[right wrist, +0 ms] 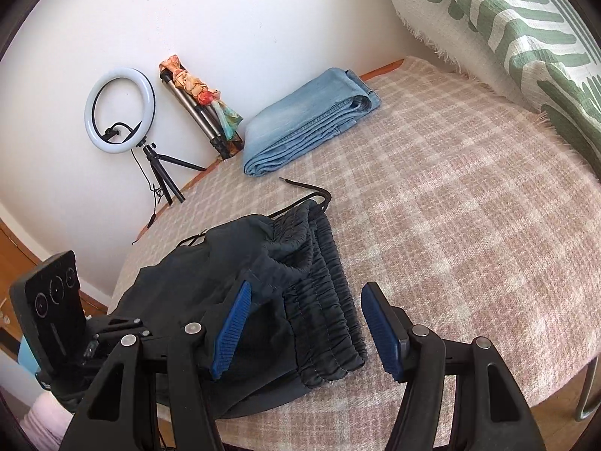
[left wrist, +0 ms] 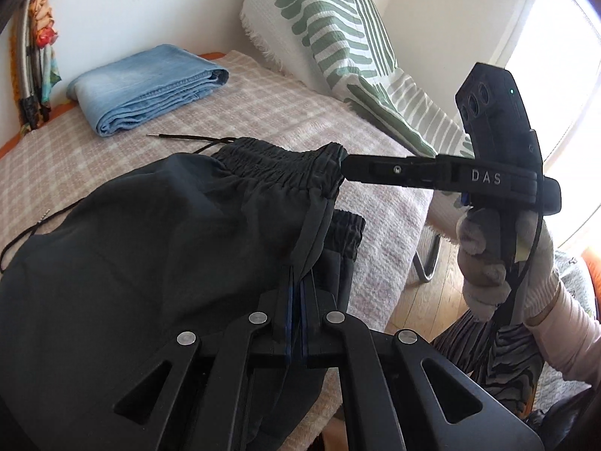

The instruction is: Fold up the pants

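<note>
Black pants (left wrist: 157, 263) with an elastic waistband (right wrist: 323, 282) and drawstring (left wrist: 195, 139) lie bunched on the pink checked blanket (right wrist: 469, 195). My left gripper (left wrist: 298, 274) is shut on a fold of the pants' fabric near the waistband. My right gripper (right wrist: 306, 323) is open, its blue pads (right wrist: 383, 334) straddling the waistband just above it. In the left wrist view the right gripper's fingers (left wrist: 394, 169) reach in from the right and touch the waistband's end (left wrist: 334, 154).
Folded light blue jeans (left wrist: 146, 86) lie at the far side of the blanket, also in the right wrist view (right wrist: 311, 120). A green striped cushion (left wrist: 338, 37) leans at the right. A ring light on a tripod (right wrist: 120, 112) stands by the wall. Wooden floor (left wrist: 424, 300) lies beyond the edge.
</note>
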Action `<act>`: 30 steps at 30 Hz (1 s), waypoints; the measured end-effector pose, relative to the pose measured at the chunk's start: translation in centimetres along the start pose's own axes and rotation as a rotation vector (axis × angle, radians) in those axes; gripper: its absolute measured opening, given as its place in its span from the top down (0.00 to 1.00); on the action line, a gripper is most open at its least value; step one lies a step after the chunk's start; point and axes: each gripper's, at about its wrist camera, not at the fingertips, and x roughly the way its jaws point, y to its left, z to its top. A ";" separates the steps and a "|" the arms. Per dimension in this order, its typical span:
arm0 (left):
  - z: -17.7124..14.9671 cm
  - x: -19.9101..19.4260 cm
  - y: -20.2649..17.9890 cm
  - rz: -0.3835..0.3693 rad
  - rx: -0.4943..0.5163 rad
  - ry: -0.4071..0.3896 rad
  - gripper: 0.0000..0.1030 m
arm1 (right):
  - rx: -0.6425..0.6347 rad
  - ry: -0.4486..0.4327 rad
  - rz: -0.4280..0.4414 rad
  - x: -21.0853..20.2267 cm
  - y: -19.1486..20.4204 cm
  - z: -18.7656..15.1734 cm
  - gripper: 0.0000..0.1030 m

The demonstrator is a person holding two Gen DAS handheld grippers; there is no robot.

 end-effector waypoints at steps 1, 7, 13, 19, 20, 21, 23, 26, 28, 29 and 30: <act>-0.3 0.5 -0.3 0.002 0.003 0.011 0.98 | 0.005 0.000 0.001 0.0 -0.1 0.0 0.37; -1.5 1.3 -0.6 0.003 -0.004 0.039 0.98 | 0.028 0.045 -0.028 0.7 -0.9 -0.3 0.37; -1.7 0.9 -1.9 0.013 0.031 0.032 0.98 | 0.049 0.118 -0.001 2.7 -1.2 -1.0 0.67; -1.8 0.3 -1.6 0.013 -0.004 0.025 0.99 | 0.036 0.052 0.030 0.8 -0.2 -0.8 0.91; -1.8 -0.1 -1.6 -0.002 -0.017 0.021 0.99 | 0.023 0.038 0.041 0.2 0.2 -0.8 0.91; -1.8 -0.6 -1.7 -0.005 -0.021 0.014 0.99 | 0.009 0.029 0.051 -0.5 0.6 -0.9 0.92; -2.0 -1.4 -2.2 -0.009 -0.015 0.006 0.99 | -0.001 0.025 0.075 -1.3 0.8 -1.4 0.92; -2.4 -1.8 -2.9 -0.013 -0.001 0.007 0.99 | 0.030 0.059 0.059 -1.2 -0.2 -2.7 0.93; -2.9 -1.8 -2.5 -0.012 -0.027 0.028 0.98 | 0.046 0.087 0.025 -0.5 -1.1 -3.3 0.94; -3.1 -2.0 -2.1 -0.005 -0.039 0.031 0.96 | 0.046 0.094 0.010 -0.3 -1.4 -3.4 0.94; -3.5 -2.5 -1.6 0.001 -0.053 0.029 0.90 | 0.044 0.094 -0.001 -0.2 -1.7 -3.5 0.94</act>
